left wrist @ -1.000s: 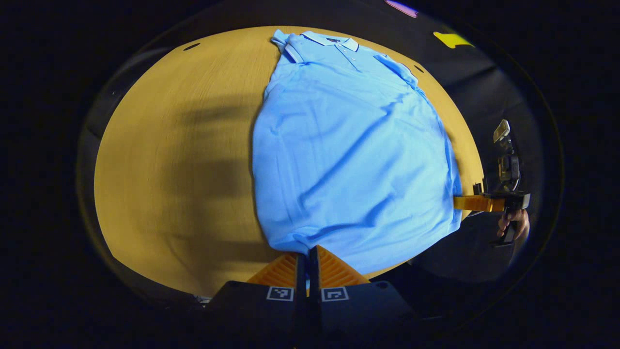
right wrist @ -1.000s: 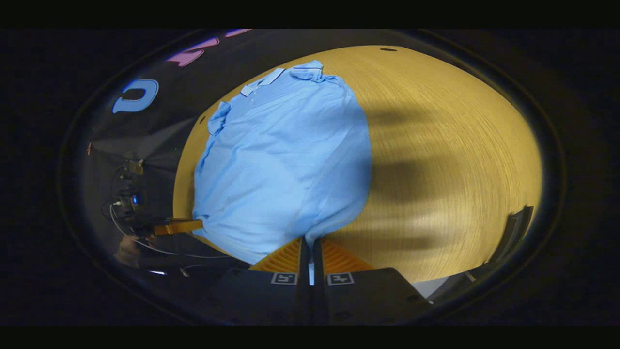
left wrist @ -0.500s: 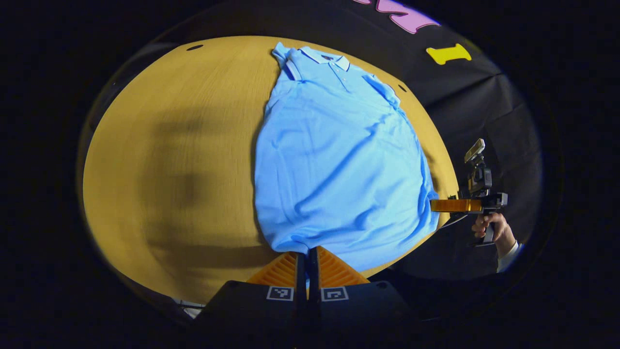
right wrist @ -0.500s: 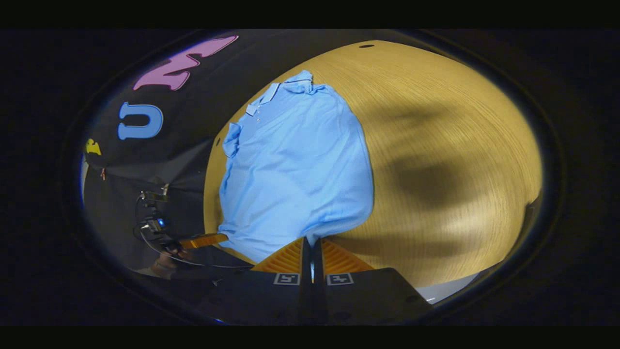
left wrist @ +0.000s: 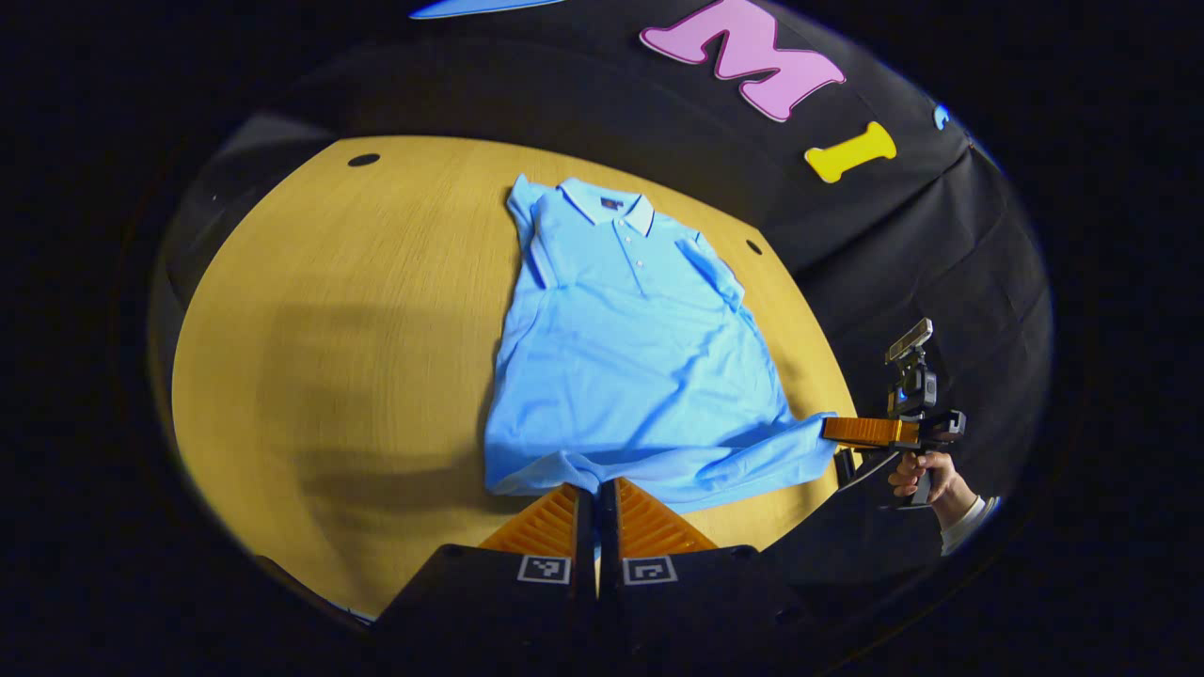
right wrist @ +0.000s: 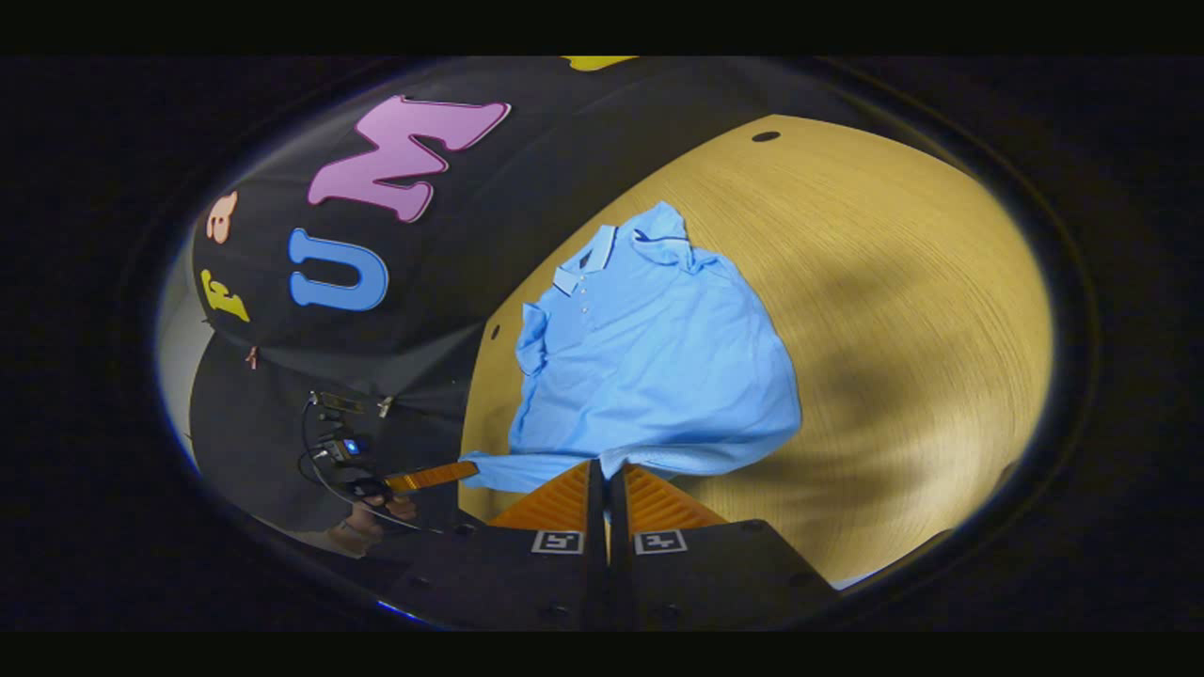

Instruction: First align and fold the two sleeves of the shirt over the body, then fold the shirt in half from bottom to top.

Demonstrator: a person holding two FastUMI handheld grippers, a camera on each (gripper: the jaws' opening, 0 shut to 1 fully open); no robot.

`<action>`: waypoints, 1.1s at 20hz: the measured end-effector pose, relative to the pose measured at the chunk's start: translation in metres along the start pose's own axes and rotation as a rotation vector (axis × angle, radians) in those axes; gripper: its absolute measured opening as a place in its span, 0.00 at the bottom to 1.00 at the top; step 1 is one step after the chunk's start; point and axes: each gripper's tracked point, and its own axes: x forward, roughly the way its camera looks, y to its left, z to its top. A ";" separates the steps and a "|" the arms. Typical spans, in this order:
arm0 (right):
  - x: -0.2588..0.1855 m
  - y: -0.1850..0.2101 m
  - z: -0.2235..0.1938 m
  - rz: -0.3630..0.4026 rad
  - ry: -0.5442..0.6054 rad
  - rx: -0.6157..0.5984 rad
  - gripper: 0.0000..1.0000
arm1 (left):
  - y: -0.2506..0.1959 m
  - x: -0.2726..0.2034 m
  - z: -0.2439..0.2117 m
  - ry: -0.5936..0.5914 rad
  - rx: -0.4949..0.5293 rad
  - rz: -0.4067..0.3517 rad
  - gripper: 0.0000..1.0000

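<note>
Your left gripper is clamped on the shirt hem at one bottom corner; your right gripper pinches the other. The pinch points themselves are hidden between the fingers. Shirt lies collar-far on the wooden table, sleeves tucked inward, hem lifted. Only arm shadows cross the bare tabletop.

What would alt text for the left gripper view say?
A light blue polo shirt lies on a round wooden table, sleeves folded in, its bottom hem pinched at one corner by the left hand-held gripper and at the other by the right hand-held gripper, held in a hand.
</note>
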 end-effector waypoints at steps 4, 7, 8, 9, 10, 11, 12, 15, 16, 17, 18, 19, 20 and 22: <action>0.007 0.022 0.066 0.046 -0.102 -0.072 0.07 | -0.006 0.005 0.075 -0.117 0.025 0.000 0.06; 0.019 0.037 0.121 0.057 -0.151 -0.158 0.00 | -0.004 0.016 0.147 -0.206 0.024 0.013 0.06; 0.028 0.042 0.144 0.053 -0.155 -0.195 0.05 | -0.003 0.019 0.168 -0.228 0.020 0.022 0.06; 0.037 0.047 0.168 0.051 -0.166 -0.227 0.05 | 0.000 0.025 0.194 -0.259 0.019 0.036 0.06; 0.050 0.054 0.192 0.058 -0.177 -0.247 0.05 | 0.004 0.032 0.213 -0.280 0.029 0.057 0.06; 0.065 0.058 0.216 0.049 -0.195 -0.260 0.05 | 0.009 0.045 0.233 -0.293 0.045 0.087 0.06; 0.081 0.056 0.237 0.027 -0.204 -0.278 0.05 | 0.017 0.056 0.251 -0.303 0.055 0.121 0.06; 0.140 0.052 0.288 -0.035 -0.211 -0.368 0.00 | 0.035 0.091 0.296 -0.337 0.010 0.172 0.06; 0.163 0.052 0.300 -0.046 -0.203 -0.383 0.05 | 0.044 0.103 0.311 -0.350 -0.014 0.193 0.06; 0.182 0.049 0.309 -0.067 -0.194 -0.400 0.05 | 0.055 0.114 0.323 -0.364 -0.031 0.220 0.06; 0.200 0.044 0.319 -0.091 -0.193 -0.426 0.00 | 0.065 0.125 0.333 -0.365 -0.039 0.246 0.06; 0.216 0.039 0.328 -0.118 -0.191 -0.447 0.05 | 0.074 0.135 0.338 -0.354 -0.043 0.275 0.06; 0.230 0.032 0.336 -0.145 -0.195 -0.452 0.05 | 0.083 0.145 0.336 -0.334 -0.043 0.308 0.06; 0.249 0.013 0.340 -0.202 -0.188 -0.451 0.05 | 0.096 0.167 0.320 -0.261 -0.030 0.384 0.06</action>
